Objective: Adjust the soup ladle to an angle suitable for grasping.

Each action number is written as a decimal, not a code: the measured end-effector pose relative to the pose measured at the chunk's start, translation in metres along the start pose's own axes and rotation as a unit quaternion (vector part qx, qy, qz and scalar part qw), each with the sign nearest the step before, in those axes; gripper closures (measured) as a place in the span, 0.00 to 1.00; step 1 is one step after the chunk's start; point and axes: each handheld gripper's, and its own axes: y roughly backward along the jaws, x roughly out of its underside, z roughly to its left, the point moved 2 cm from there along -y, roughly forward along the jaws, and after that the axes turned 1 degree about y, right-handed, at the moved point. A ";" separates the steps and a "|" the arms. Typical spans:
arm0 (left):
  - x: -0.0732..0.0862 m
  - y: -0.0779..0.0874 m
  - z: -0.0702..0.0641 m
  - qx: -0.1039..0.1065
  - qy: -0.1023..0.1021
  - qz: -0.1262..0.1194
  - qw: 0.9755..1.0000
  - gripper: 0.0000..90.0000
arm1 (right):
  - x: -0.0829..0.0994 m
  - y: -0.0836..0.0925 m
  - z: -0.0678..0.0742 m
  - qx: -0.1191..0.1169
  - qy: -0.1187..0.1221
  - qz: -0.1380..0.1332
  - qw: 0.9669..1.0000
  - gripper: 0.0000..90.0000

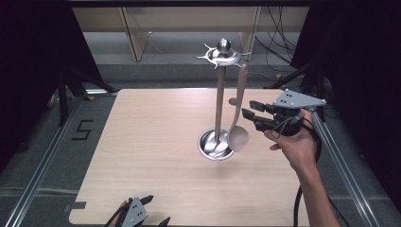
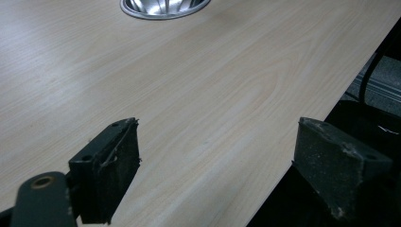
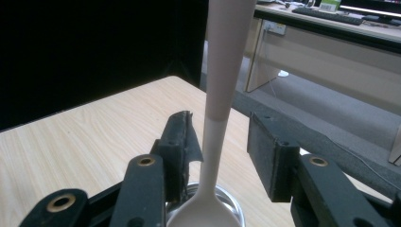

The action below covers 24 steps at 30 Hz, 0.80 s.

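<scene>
A metal utensil stand (image 1: 219, 94) rises from a round steel base (image 1: 215, 144) on the wooden table (image 1: 151, 142), with hooks at its crown (image 1: 222, 54). A pale spoon (image 1: 239, 135) hangs from one hook, bowl down beside the base. My right gripper (image 1: 248, 108) is open just right of the spoon. In the right gripper view the spoon's handle (image 3: 220, 71) stands between the jaws of this gripper (image 3: 222, 137), close to the left one, above the base (image 3: 231, 201). At the table's front edge my left gripper (image 1: 158, 209) is open and empty (image 2: 215, 156), facing the base (image 2: 163, 10).
Metal rails (image 1: 42, 165) run along both sides of the table, and a "5" mark (image 1: 82, 128) is on the floor at left. Wooden furniture legs (image 1: 135, 38) and cables (image 1: 279, 42) lie beyond the far edge. A black cable (image 1: 298, 203) trails from the right forearm.
</scene>
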 end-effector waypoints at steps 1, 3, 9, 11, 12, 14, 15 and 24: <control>0.000 0.000 0.000 0.001 0.002 -0.002 1.000 0.16 | 0.001 0.001 -0.001 -0.001 0.006 -0.004 1.000 0.67; 0.000 0.000 0.000 0.000 0.002 -0.002 1.000 0.16 | 0.004 0.005 0.001 -0.004 0.002 -0.009 1.000 0.66; 0.001 -0.001 -0.002 0.002 0.018 -0.001 1.000 0.16 | 0.020 0.013 0.001 0.007 0.007 -0.019 1.000 0.62; 0.001 -0.001 -0.002 0.003 0.018 0.002 1.000 0.16 | 0.024 0.014 0.000 0.007 0.010 -0.015 1.000 0.60; 0.000 0.000 -0.002 0.002 0.014 0.002 1.000 0.16 | 0.028 0.015 0.002 0.006 0.001 -0.012 1.000 0.60; 0.000 0.000 0.000 -0.003 -0.001 -0.001 1.000 0.16 | 0.034 0.015 0.003 0.007 -0.015 -0.010 1.000 0.57; 0.000 0.000 0.000 -0.003 0.001 -0.001 1.000 0.16 | 0.036 0.014 0.000 0.004 0.002 -0.014 1.000 0.57; 0.000 0.000 -0.001 -0.002 0.011 0.000 1.000 0.16 | 0.056 0.016 0.000 0.005 -0.014 0.005 1.000 0.53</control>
